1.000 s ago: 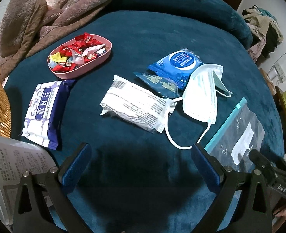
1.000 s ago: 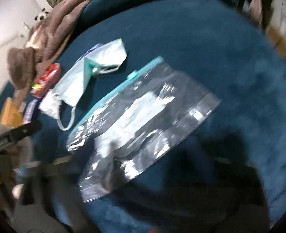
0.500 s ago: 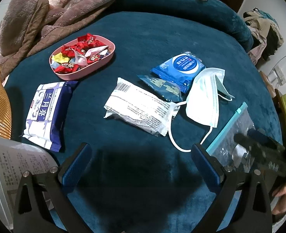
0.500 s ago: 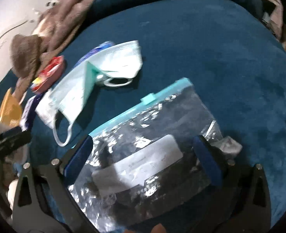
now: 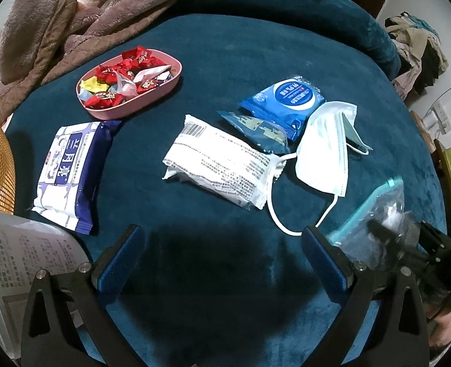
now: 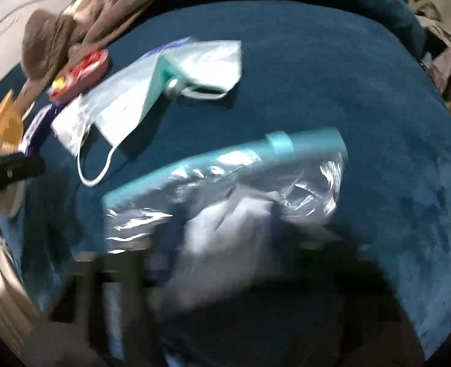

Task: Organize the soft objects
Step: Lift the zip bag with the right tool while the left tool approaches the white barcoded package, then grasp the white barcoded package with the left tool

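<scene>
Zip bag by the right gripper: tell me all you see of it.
The zip bag is clear crinkled plastic with a teal seal strip and slider tab along its far edge; something white shows through it. It sits at the right edge of the blue cushion, bunched up. The right gripper, jaws closing, has the bag's near end between them. The face mask lies apart.

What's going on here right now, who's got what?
The right gripper is closing its jaws on the clear zip bag with the teal seal, bunching it where it lies on the blue cushion. The left gripper hangs open above the cushion, holding nothing. The face mask, the white packet, the two blue wipe packs, the purple-and-white pack and the pink candy tray lie untouched.
</scene>
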Demonstrator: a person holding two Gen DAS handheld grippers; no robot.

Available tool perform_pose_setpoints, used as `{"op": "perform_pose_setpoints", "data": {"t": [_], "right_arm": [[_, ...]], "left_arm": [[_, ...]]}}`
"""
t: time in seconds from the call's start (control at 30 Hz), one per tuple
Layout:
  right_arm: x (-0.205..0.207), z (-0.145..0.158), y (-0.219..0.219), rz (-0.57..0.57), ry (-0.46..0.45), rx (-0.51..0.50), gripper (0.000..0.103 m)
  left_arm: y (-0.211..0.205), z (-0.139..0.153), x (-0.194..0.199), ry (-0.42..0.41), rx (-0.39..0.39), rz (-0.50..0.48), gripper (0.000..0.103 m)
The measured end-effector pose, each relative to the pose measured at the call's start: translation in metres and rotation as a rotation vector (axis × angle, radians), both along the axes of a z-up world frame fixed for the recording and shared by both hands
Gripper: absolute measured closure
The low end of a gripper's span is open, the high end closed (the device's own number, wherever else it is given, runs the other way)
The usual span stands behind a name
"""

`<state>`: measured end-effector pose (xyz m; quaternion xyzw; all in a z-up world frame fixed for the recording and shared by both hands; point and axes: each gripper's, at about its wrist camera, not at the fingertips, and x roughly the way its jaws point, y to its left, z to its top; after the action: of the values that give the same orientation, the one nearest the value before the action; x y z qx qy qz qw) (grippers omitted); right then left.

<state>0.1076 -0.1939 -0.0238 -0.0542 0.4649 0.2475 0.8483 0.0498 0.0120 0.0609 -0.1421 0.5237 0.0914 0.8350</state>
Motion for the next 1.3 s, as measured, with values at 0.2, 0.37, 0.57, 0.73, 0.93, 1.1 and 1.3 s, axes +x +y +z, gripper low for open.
{"op": "perform_pose_setpoints", "data": {"t": [0.2, 0.37, 0.57, 0.73, 0.93, 1.1, 1.3], "right_arm": [[-0.007, 0.014, -0.027, -0.07, -0.024, 0.125, 0.097], [-0.024, 0.023, -0.04, -0.099, -0.078, 0.173, 0.097], [-0.017, 0.015, -0.046, -0.11, -0.071, 0.223, 0.097], [-0.01, 0.016, -0.043, -0.118, -0.073, 0.256, 0.097], [-0.003, 0.014, -0.043, -0.125, -0.074, 0.276, 0.097], [-0.001, 0.012, -0.043, -0.123, -0.067, 0.277, 0.097], [-0.001, 0.012, -0.044, -0.117, -0.067, 0.282, 0.097]], "left_arm": [[0.0, 0.003, -0.002, -0.008, -0.001, -0.004, 0.001], [0.004, 0.003, -0.001, -0.004, -0.006, 0.012, 0.001], [0.009, 0.0, 0.01, 0.003, -0.036, 0.061, 0.001], [0.02, -0.003, 0.033, 0.006, -0.081, 0.174, 0.001], [0.032, -0.009, 0.054, 0.039, -0.06, 0.326, 0.002], [0.031, -0.029, 0.072, 0.118, -0.05, 0.363, 0.026], [0.011, -0.033, 0.068, 0.133, -0.025, 0.206, 0.052]]}}
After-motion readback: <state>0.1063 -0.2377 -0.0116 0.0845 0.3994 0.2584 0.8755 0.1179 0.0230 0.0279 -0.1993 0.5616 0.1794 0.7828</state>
